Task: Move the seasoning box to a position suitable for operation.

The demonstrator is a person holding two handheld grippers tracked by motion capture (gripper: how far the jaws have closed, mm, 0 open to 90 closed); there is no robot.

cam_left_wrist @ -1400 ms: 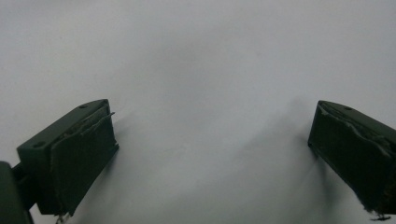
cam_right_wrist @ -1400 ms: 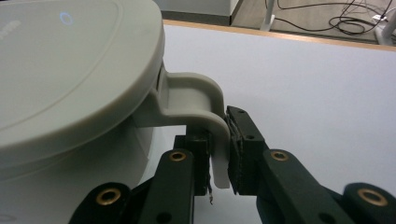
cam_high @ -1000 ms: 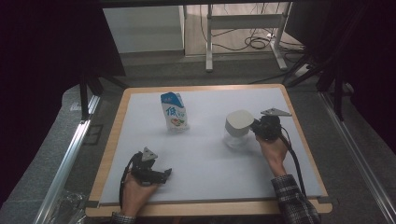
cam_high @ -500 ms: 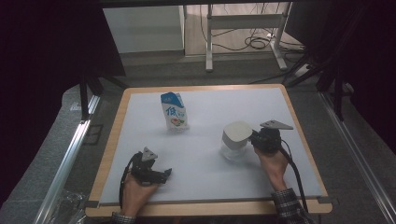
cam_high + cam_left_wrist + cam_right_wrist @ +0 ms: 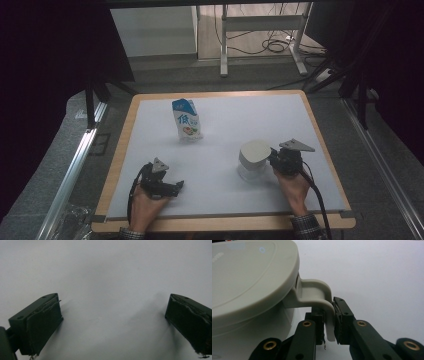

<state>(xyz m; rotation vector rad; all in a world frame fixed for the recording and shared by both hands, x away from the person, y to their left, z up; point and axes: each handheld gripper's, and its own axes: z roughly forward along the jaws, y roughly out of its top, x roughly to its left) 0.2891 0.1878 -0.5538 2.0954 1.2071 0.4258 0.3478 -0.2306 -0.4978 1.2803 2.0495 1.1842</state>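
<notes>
High view: a white-topped table with a wooden rim (image 5: 310, 107) spans the middle of the frame. A blue-and-white milk carton (image 5: 186, 119) stands upright in its upper left part. At lower right of centre sits a pale grey lidded jug with a clear body (image 5: 253, 159). The right gripper (image 5: 274, 158) clamps the jug's curved grey handle (image 5: 318, 293), jaws narrowed onto it. At lower left, the left gripper (image 5: 112, 322) rests over bare table, jaws wide apart.
</notes>
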